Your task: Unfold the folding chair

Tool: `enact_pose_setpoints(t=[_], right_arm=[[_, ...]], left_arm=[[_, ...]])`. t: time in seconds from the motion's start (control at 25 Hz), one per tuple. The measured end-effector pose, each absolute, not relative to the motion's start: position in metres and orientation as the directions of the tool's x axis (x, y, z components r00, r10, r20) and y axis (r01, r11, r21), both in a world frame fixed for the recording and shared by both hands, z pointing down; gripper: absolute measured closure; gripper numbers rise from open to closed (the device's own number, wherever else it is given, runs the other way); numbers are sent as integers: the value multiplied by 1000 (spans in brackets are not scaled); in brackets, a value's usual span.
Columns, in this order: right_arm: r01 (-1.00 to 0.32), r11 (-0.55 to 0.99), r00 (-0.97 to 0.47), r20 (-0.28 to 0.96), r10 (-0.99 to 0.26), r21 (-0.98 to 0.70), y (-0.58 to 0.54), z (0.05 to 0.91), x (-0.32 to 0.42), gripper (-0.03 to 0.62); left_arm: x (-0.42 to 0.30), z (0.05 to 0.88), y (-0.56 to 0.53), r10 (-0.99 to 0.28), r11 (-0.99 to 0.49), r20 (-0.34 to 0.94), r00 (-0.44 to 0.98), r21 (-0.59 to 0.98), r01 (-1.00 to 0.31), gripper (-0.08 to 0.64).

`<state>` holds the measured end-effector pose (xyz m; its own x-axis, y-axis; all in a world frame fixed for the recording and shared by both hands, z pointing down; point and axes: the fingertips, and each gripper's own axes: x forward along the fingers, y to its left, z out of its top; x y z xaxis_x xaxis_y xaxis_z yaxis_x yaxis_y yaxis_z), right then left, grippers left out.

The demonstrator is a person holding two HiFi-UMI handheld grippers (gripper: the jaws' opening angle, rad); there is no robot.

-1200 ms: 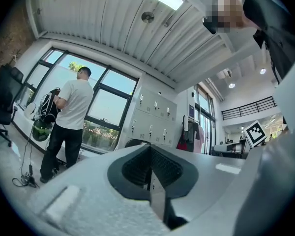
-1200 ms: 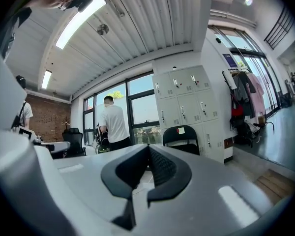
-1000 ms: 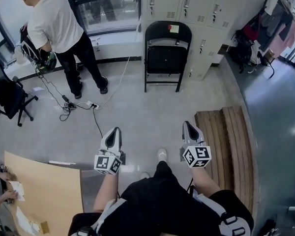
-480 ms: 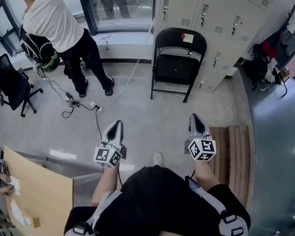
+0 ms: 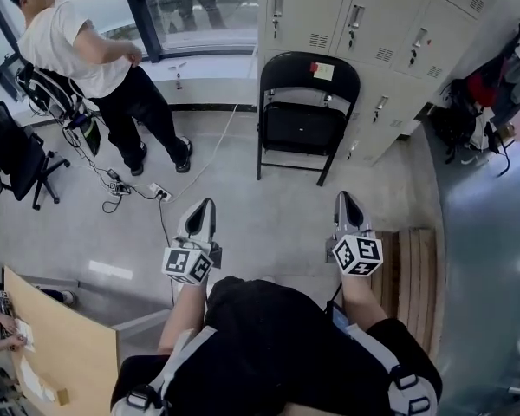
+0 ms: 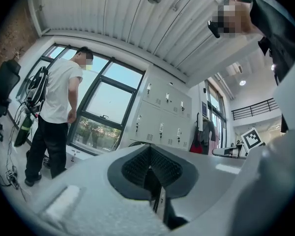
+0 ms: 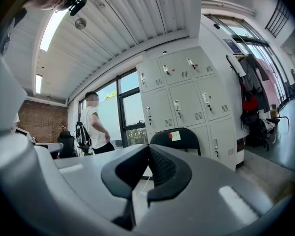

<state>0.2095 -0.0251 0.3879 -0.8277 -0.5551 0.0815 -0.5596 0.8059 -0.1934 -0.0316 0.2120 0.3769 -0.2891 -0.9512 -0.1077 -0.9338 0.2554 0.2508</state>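
A black folding chair (image 5: 305, 111) leans folded against the grey lockers (image 5: 373, 24), a paper label on its backrest. In the right gripper view the chair (image 7: 179, 137) shows just above the jaws, still some way off. My left gripper (image 5: 204, 211) and right gripper (image 5: 347, 204) point level toward it, both shut with nothing between the pads. The left gripper (image 6: 148, 157) faces the window and lockers; its jaws hide the chair. The right gripper (image 7: 146, 156) looks at the chair and lockers.
A person in a white shirt (image 5: 87, 59) stands at the window, left, beside a black office chair (image 5: 13, 159). Cables and a power strip (image 5: 143, 189) lie on the floor. A wooden pallet (image 5: 416, 284) is at right, a cardboard sheet (image 5: 61, 349) at lower left.
I have walked forward: the folding chair and lockers have come nearer, and the pallet has slid back beside me. Both grippers stay shut. The person at the window has turned.
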Motion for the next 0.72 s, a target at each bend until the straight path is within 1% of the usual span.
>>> enact_pose_setpoints(t=[0.2,0.36,0.56,0.72], right_arm=[[-534,813,-844,91,-529,-231,-42,402,186,589],[-516,822,-856,111,-505,-239,-47,417,162,589],[-569,782,-820,105,-563,-253,-80,413,120,588],[-584,774,-810,118,-574,-244,-105,407,79,589]], left_arm=[[-46,386,185,-967,222,-72,-246,243,-944,561],[-72,411,173,-969,223,-40,-243,273,-936,561],[-128,406,127,-980,164,-66,-186,258,-952,561],[-170,389,91,-984,106,-115,-136,234,-967,561]])
